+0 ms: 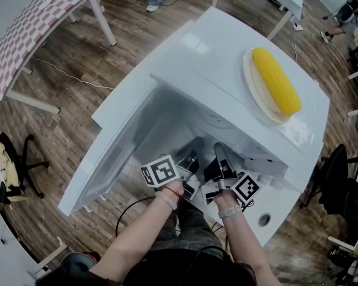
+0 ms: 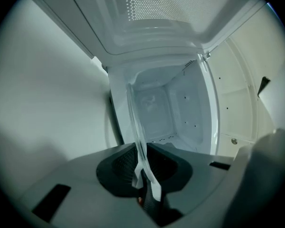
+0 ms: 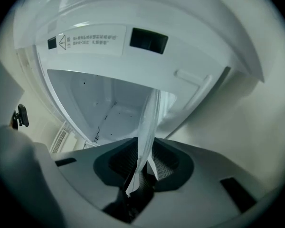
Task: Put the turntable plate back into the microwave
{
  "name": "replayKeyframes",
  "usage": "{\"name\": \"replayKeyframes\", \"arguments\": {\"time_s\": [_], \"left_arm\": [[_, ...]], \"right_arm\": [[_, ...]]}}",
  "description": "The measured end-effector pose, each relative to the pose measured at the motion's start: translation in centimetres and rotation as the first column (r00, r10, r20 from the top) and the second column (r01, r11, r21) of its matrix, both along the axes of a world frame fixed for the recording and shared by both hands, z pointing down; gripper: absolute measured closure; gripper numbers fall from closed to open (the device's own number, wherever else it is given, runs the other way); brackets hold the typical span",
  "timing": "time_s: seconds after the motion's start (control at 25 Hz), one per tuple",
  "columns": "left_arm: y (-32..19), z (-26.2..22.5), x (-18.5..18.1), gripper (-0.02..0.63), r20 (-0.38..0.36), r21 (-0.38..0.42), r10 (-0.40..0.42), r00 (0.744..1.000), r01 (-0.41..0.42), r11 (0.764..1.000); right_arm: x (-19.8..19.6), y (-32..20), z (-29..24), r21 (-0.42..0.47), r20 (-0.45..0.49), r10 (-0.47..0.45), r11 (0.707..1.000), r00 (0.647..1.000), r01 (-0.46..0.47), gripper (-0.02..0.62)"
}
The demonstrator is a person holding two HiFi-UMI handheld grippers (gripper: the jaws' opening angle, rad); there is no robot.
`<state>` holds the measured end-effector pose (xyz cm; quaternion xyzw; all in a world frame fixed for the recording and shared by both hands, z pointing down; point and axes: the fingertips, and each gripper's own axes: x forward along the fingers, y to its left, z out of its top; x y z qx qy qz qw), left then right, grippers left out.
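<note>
The white microwave [image 1: 203,52] stands with its door [image 1: 110,154] swung open to the left. Both grippers reach into its mouth, side by side. My left gripper [image 1: 191,155] [image 2: 141,171] is shut on the near rim of the clear glass turntable plate [image 2: 135,120], which shows edge-on and runs toward the cavity [image 2: 156,109]. My right gripper [image 1: 222,155] [image 3: 143,164] is shut on the same turntable plate [image 3: 150,120], also edge-on, in front of the cavity [image 3: 102,101]. In the head view the glass itself is hard to make out.
A yellow corn cob [image 1: 276,79] lies on a white plate [image 1: 255,91] on top of the microwave. The microwave sits on a white table [image 1: 274,225] with a cable hole [image 1: 264,220]. A checkered table [image 1: 36,16] and black chairs [image 1: 21,159] stand on the wooden floor.
</note>
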<state>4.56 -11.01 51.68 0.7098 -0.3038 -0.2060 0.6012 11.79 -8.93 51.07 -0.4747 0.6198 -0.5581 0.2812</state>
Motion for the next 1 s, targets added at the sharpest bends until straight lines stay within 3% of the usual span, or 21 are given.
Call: {"name": "replayKeyframes", "arguments": {"time_s": [0.36, 1.0], "left_arm": [[-0.3, 0.4, 0.0, 0.551, 0.001, -0.022, -0.017, 1.000, 0.017, 1.000], [0.1, -0.8, 0.9, 0.540, 0.006, 0.022, 0.028, 1.000, -0.028, 0.999]], "right_arm": [[-1.7, 2.2, 0.4, -0.008, 0.041, -0.057, 0.998, 0.998, 0.058, 0.515], [0.6, 0.3, 0.1, -0.022, 0.078, 0.072, 0.997, 0.994, -0.070, 0.535]]}}
